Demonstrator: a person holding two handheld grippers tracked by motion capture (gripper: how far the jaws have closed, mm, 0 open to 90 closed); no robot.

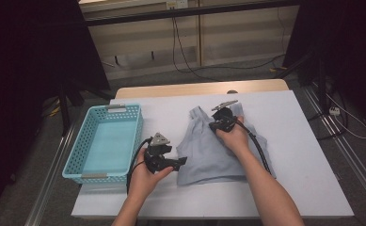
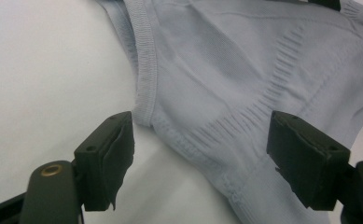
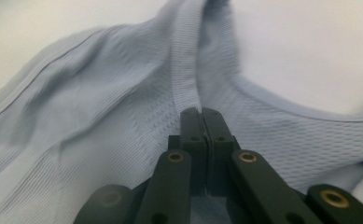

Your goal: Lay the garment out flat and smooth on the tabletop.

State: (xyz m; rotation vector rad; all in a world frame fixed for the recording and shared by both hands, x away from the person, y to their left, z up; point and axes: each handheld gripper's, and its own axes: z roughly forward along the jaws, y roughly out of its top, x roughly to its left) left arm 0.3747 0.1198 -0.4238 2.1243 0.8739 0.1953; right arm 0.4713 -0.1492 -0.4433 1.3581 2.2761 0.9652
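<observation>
High view: a pale blue-grey garment (image 1: 213, 155) lies spread on the white desk (image 1: 303, 155), just right of the frame's centre. The right gripper (image 1: 224, 118) sits at the garment's upper edge, near the middle top of the cloth, held by the person's right hand (image 1: 234, 139). The left gripper (image 1: 164, 157) rests at the garment's lower left edge, held by the left hand (image 1: 147, 176). A light blue basket (image 1: 84, 141) stands at the left of the frame, just beside the left gripper and apart from the garment.

Left gripper view: the two fingers (image 2: 107, 158) stand wide apart at the bottom of the frame. The garment's ribbed hem and a corner of cloth lie between and beyond them, but neither pad presses on the fabric. White desk surface shows at the left.

Right gripper view: the fingers (image 3: 191, 126) are brought together at lower centre, pinching a raised ridge of the garment's ribbed band, which runs up from their tips towards the top of the frame. Cloth fans out on both sides.
</observation>
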